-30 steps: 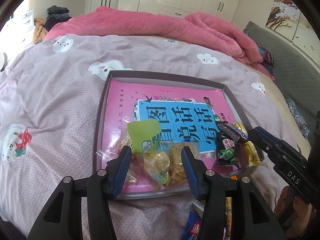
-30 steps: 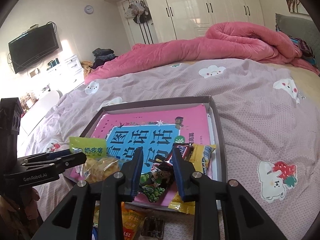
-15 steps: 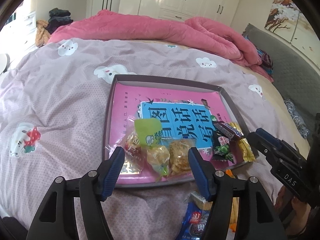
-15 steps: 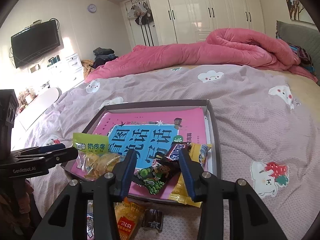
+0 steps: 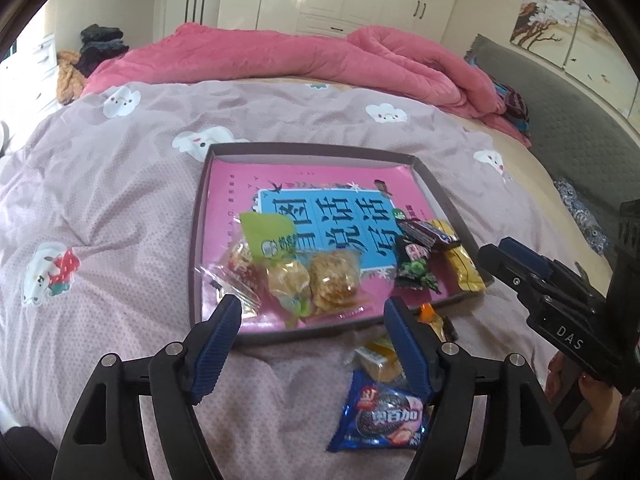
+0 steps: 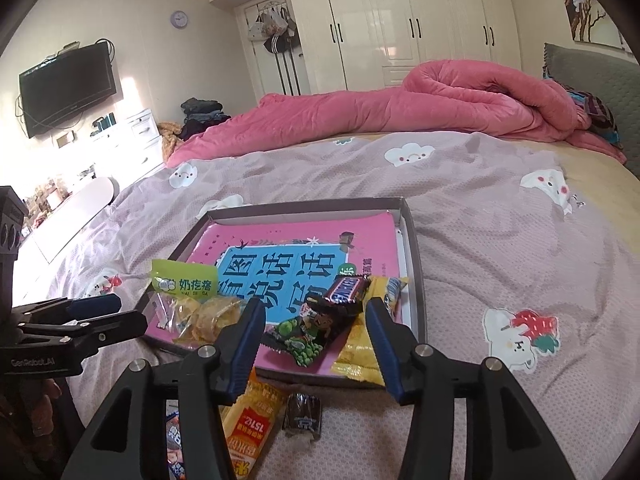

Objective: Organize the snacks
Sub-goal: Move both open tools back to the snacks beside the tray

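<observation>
A shallow grey box point(image 5: 304, 147) point(image 6: 416, 248) with a pink book inside lies on the bed. In it lie a clear bag with a green label point(image 5: 276, 256) point(image 6: 188, 284), a green pea packet point(image 5: 416, 270) point(image 6: 304, 338), a dark chocolate bar point(image 5: 430, 236) point(image 6: 346, 290) and a yellow packet point(image 5: 464, 268) point(image 6: 360, 356). On the bedspread in front lie a blue cookie packet point(image 5: 380, 420), an orange-yellow packet point(image 6: 252, 420) and a small dark candy point(image 6: 302, 418). My left gripper point(image 5: 314, 320) is open and empty before the box's near edge. My right gripper point(image 6: 316, 320) is open and empty over the pea packet.
A rumpled pink quilt point(image 5: 280, 56) point(image 6: 400, 108) lies across the far side of the bed. A grey headboard point(image 5: 580, 128) stands at the right. The mauve bedspread with cloud prints point(image 6: 500, 208) spreads around the box. Wardrobes and a TV point(image 6: 68, 88) line the walls.
Both grippers have opened wider and drawn back from the box, leaving the clear bag and the pea packet lying in it. More loose snacks in front of the box have come into view.
</observation>
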`<action>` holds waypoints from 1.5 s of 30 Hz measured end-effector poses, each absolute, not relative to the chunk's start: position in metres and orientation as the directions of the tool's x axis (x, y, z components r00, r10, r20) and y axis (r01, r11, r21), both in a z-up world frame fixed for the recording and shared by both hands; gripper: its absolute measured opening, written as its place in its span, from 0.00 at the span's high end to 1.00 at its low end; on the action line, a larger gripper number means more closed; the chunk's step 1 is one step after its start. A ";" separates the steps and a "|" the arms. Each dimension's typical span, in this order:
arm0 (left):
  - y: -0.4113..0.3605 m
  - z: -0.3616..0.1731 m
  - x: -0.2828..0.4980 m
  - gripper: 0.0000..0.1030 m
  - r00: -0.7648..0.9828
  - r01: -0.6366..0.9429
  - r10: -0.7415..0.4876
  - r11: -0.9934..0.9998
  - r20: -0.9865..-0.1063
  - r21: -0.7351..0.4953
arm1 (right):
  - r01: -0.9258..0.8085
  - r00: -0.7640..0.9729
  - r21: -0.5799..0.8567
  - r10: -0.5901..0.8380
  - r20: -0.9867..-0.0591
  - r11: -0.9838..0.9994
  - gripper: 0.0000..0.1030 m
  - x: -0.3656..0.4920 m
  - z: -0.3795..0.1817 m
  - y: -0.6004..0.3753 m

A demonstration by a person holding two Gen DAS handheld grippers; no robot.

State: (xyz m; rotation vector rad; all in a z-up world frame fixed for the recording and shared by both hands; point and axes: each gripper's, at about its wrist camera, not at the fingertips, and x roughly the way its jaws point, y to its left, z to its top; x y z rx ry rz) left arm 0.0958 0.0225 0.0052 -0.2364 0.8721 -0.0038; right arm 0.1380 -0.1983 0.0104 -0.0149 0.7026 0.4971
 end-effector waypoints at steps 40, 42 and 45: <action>-0.010 -0.031 0.055 0.24 0.481 0.036 -0.261 0.960 -0.837 -0.278 | -0.391 0.544 0.134 0.347 -0.764 0.910 0.40 0.107 -0.019 -0.204; -0.016 -0.033 0.054 0.24 0.470 0.055 -0.274 0.958 -0.839 -0.282 | -0.388 0.527 0.131 0.336 -0.780 0.912 0.40 0.110 -0.024 -0.203; -0.025 -0.036 0.053 0.24 0.462 0.076 -0.276 0.959 -0.843 -0.273 | -0.396 0.504 0.133 0.336 -0.795 0.909 0.40 0.112 -0.030 -0.200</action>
